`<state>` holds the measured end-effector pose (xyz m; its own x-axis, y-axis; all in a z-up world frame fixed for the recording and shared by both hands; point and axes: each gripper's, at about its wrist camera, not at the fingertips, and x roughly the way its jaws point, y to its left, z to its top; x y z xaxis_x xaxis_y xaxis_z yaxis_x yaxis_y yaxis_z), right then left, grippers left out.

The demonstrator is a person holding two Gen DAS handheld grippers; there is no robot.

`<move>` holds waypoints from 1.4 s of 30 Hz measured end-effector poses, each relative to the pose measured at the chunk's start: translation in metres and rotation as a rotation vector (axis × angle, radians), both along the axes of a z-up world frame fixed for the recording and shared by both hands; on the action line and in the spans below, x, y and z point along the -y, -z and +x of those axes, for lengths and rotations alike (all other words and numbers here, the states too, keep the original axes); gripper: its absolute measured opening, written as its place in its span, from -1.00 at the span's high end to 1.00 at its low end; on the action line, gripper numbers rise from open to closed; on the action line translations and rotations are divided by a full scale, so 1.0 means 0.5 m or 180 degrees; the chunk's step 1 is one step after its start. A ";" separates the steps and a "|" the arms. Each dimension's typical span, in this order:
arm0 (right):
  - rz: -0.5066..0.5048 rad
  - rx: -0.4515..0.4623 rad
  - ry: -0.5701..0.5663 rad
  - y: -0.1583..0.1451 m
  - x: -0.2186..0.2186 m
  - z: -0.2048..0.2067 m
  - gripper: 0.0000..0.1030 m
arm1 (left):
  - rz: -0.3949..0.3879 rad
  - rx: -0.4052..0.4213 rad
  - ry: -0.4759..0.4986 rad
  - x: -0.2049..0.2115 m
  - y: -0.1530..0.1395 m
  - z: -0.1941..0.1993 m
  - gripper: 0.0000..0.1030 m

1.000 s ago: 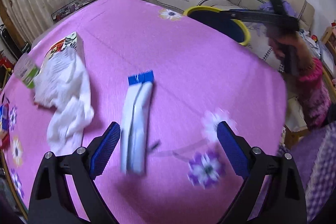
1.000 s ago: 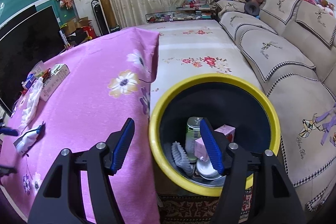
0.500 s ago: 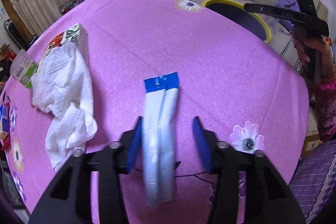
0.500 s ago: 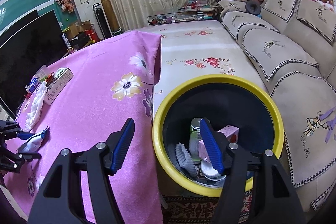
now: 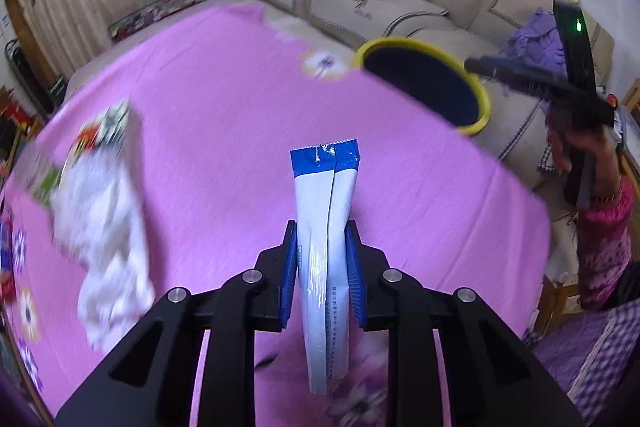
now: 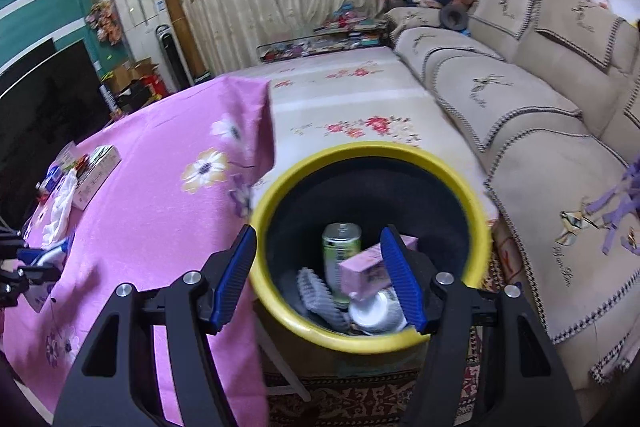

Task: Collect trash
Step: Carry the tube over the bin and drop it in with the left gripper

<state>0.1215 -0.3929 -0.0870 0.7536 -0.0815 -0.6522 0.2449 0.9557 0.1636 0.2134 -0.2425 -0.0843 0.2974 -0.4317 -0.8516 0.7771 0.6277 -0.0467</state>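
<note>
Your left gripper (image 5: pixel 322 269) is closing its blue pads on the white-and-blue sachet (image 5: pixel 325 223) above the pink tablecloth (image 5: pixel 224 131), well short of the yellow-rimmed bin (image 6: pixel 372 335), over which your right gripper (image 6: pixel 320 279) hangs half-open and empty.

White packet (image 5: pixel 325 259) with blue top; pink flowered tablecloth (image 5: pixel 224 115); yellow-rimmed bin (image 6: pixel 372 341).
</note>
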 end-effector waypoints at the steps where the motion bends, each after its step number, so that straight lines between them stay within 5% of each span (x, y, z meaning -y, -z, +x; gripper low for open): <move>1: 0.0002 0.0019 0.0063 -0.001 0.013 -0.015 -0.19 | -0.0020 -0.0003 0.0041 0.015 -0.005 0.004 0.55; 13: 0.0092 0.0051 0.0643 0.020 0.157 -0.150 -0.19 | -0.0104 -0.0072 0.0621 0.355 -0.006 0.039 0.55; 26: 0.0293 -0.0037 0.0960 0.077 0.253 -0.212 -0.19 | 0.0144 -0.0151 0.0596 0.646 0.106 0.122 0.38; 28: 0.0338 -0.0056 0.0956 0.085 0.261 -0.212 -0.19 | 0.0137 -0.0112 0.0539 0.657 0.114 0.130 0.06; 32: 0.0377 -0.0055 0.0942 0.089 0.265 -0.210 -0.19 | 0.0041 -0.0061 0.0434 0.640 0.098 0.123 0.03; 35: 0.0380 -0.0047 0.0922 0.090 0.257 -0.207 -0.19 | -0.0180 0.0066 0.0344 0.590 0.050 0.097 -0.22; 37: 0.0396 -0.0040 0.0885 0.091 0.249 -0.204 -0.19 | -0.0334 0.0226 0.0276 0.550 0.008 0.070 -0.59; 42: 0.0401 -0.0025 0.0737 0.081 0.209 -0.186 -0.19 | -0.0679 0.0632 -0.0035 0.414 -0.091 -0.014 -0.84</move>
<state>0.0287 -0.4972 -0.1277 0.7193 -0.1689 -0.6739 0.4563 0.8463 0.2750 0.2062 -0.4493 -0.0388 0.4549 -0.5906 -0.6665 0.7774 0.6284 -0.0263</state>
